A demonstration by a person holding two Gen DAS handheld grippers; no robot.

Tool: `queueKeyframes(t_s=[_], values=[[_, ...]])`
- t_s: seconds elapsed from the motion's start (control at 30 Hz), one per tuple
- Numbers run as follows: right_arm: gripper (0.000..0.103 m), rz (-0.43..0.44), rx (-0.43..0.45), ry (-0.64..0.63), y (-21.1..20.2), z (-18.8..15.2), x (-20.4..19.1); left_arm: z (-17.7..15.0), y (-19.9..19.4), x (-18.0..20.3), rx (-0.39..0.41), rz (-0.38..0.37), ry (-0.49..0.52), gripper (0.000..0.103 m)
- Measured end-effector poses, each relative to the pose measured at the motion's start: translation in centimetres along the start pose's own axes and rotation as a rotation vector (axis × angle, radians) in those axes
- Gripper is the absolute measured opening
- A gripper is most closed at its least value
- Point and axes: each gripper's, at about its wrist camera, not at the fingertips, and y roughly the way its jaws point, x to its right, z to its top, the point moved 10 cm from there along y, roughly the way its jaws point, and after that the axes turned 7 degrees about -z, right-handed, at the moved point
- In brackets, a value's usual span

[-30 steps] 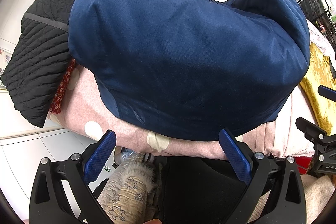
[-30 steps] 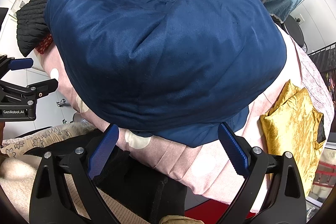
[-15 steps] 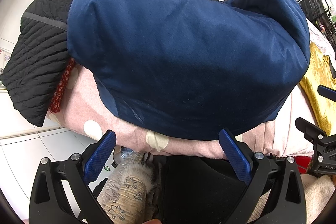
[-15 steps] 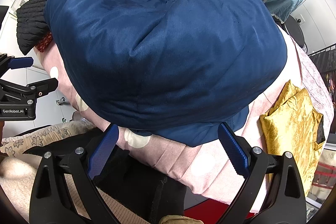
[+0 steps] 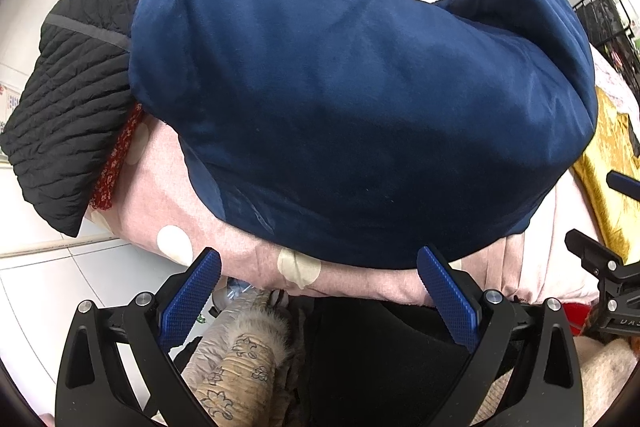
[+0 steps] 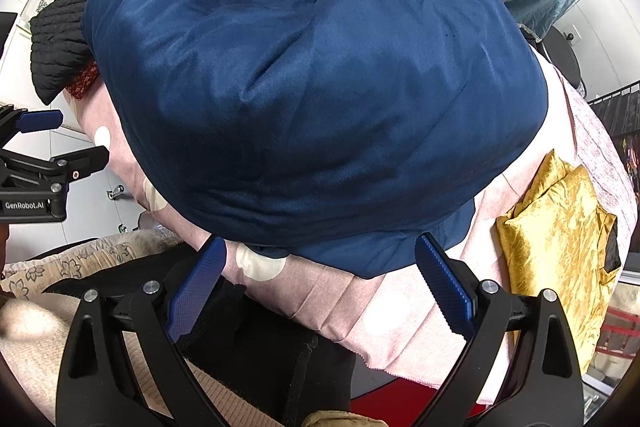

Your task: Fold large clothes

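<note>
In the left wrist view, a black quilted jacket (image 5: 76, 87), puckered in fine ridges, lay at nine o'clock, with a strip of red patterned cloth (image 5: 116, 159) showing under its edge. The blue garment (image 5: 360, 107), smooth and faintly glossy, sat folded into a broad rounded mound at the centre on a pink sheet (image 5: 152, 187) with pale dots. The left gripper (image 5: 320, 283) hung at six o'clock, its knurled blue fingers (image 5: 188, 301) spread wide and holding nothing, just short of the mound's near edge. A crumpled gold cloth (image 5: 604, 187) lay at three o'clock.

In the right wrist view, the right gripper (image 6: 320, 279) hung likewise at six o'clock, its fingers (image 6: 444, 285) parted and empty, the garment's lower hem lying between their tips.
</note>
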Motion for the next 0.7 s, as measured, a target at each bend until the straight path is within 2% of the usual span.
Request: queueKeyframes(t_s=[0.07,0.2,0.27,0.33,0.37,0.47,0.57,0.63,0.7], values=[[0.094,0.015,0.013,0.01,0.0,0.1,0.2,0.4,0.0,-0.1,0.01,-0.014,-0.008,0.096],[0.094,0.063,0.118,0.114,-1.3,1.4,2.7,1.7,-0.8,-2.1,0.12,-0.074,-0.057,0.096],[0.094,0.115,0.204,0.233,-2.3,2.1,6.2,2.5,-1.4,-4.0,0.207,-0.117,-0.084,0.096],[0.094,0.142,0.242,0.324,-2.1,2.1,9.1,2.9,-1.2,-6.1,0.259,-0.12,-0.091,0.096],[0.094,0.165,0.242,0.373,-1.4,1.8,10.8,2.8,-0.7,-7.3,0.258,-0.113,-0.094,0.096],[0.094,0.222,0.164,0.501,1.8,-0.2,14.2,2.0,1.5,-10.5,0.216,-0.117,-0.101,0.096],[0.094,0.343,0.099,0.652,5.8,-3.3,15.9,0.8,3.4,-12.6,0.206,-0.186,-0.136,0.096],[0.094,0.444,0.069,0.721,8.3,-5.2,15.6,0.3,4.8,-13.4,0.209,-0.243,-0.189,0.096],[0.094,0.49,0.016,0.766,11.0,-7.0,14.8,0.1,6.4,-13.7,0.21,-0.309,-0.261,0.096]])
